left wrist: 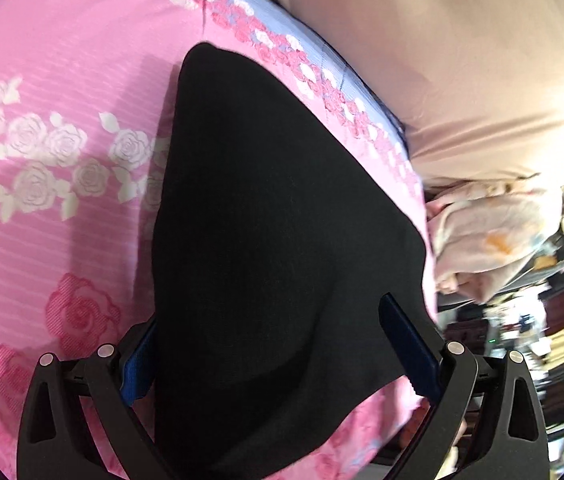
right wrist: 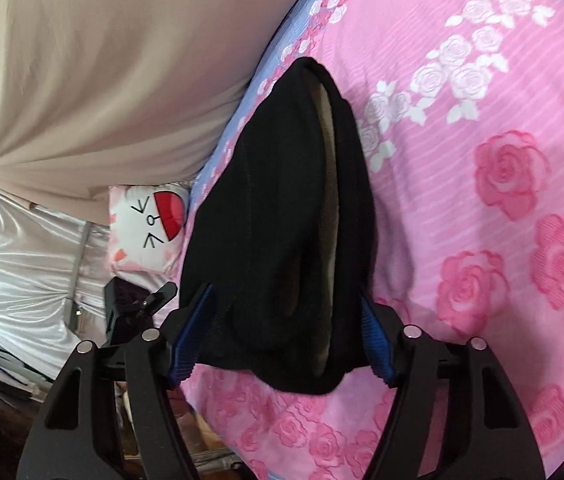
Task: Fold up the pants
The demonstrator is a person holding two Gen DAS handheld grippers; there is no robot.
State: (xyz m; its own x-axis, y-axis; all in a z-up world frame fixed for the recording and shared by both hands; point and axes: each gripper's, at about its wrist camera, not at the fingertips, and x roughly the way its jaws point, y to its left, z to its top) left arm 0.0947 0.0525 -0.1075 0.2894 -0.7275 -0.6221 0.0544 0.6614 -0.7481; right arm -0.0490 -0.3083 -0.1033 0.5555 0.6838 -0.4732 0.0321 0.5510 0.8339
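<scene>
The left gripper [left wrist: 282, 344] sits low over the black pants [left wrist: 265, 208], its blue pads [left wrist: 410, 348] set wide on either flank of the cloth; whether they press on the fabric or merely straddle it I cannot tell. The pants lie on the pink rose-patterned bedspread [left wrist: 61, 208], close to its near edge, running away toward a beige curtain [left wrist: 442, 60]. Further right, the right gripper [right wrist: 282, 332] likewise brackets its end of the garment; its jaws stand fairly wide with the cloth between them, and the pads [right wrist: 193, 336] seem to sit against the sides of the bundle, though a firm pinch is not plain to see. Beyond the bed's edge in that view a white cushion [right wrist: 145, 228] with a drawn face rests below the curtain.

The step in hand looks like taking hold of one end of the pants, both tongs side by side, ahead of a fold; the next move likely calls for closing firmly, then lifting and carrying the end over evenly.

The pants [right wrist: 277, 208] appear already doubled lengthwise, thick and soft; a paler olive lining shows along an open seam.
</scene>
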